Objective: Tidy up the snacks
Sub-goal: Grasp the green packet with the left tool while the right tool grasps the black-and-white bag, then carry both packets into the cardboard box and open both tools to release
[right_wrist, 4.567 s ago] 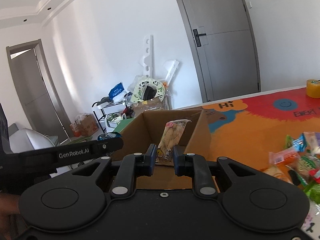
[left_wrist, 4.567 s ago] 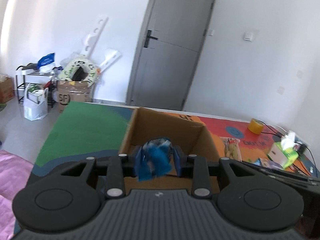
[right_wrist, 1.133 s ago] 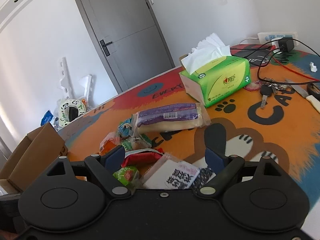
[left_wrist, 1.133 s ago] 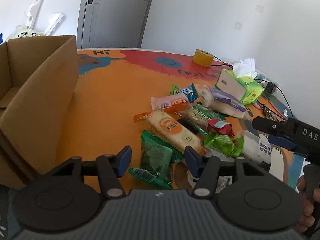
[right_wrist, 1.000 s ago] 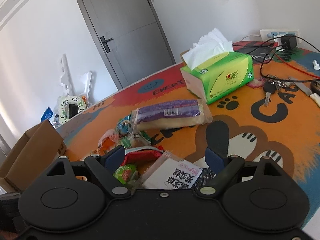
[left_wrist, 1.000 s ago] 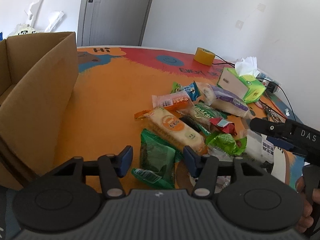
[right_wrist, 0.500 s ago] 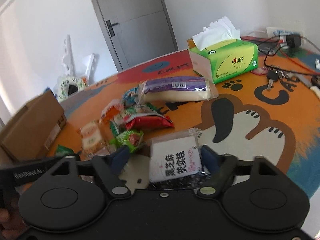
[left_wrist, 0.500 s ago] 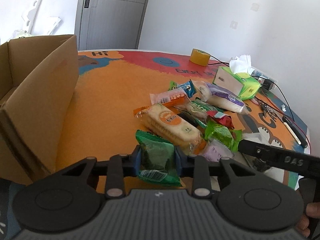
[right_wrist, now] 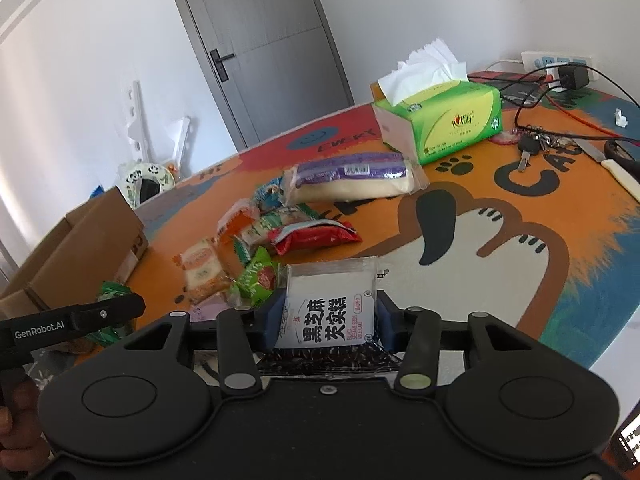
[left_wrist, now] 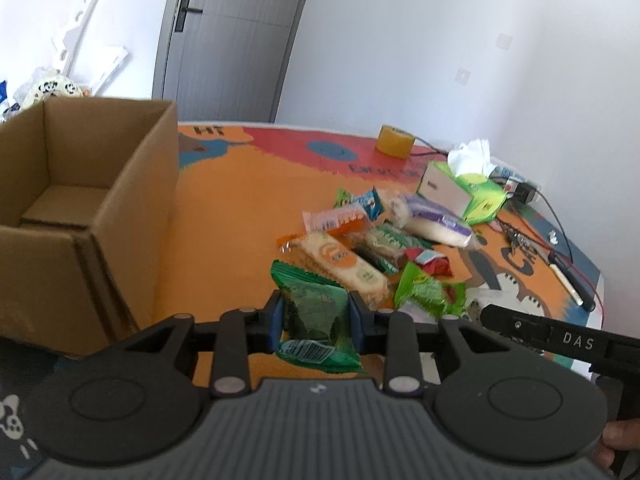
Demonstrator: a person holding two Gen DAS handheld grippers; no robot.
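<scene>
My left gripper [left_wrist: 316,316] is shut on a dark green snack packet [left_wrist: 316,312] and holds it just above the orange mat. The open cardboard box [left_wrist: 132,184] stands to its left; it also shows in the right wrist view [right_wrist: 80,248]. My right gripper [right_wrist: 328,316] is shut on a white black-sesame rice cake packet [right_wrist: 332,304], lifted a little over the mat. A pile of several snack packets [left_wrist: 360,244] lies between the grippers, among them a long purple bread pack [right_wrist: 352,176] and a red packet [right_wrist: 316,236].
A green tissue box [right_wrist: 444,120] stands at the back right, with keys [right_wrist: 532,148], cables and a power strip [right_wrist: 556,60] beyond it. A yellow tape roll [left_wrist: 394,140] sits at the mat's far edge. The table edge [right_wrist: 592,352] runs close on the right.
Both grippers closed: the left on the green packet, the right on the white rice cake packet. Both have since lifted their packets slightly off the mat.
</scene>
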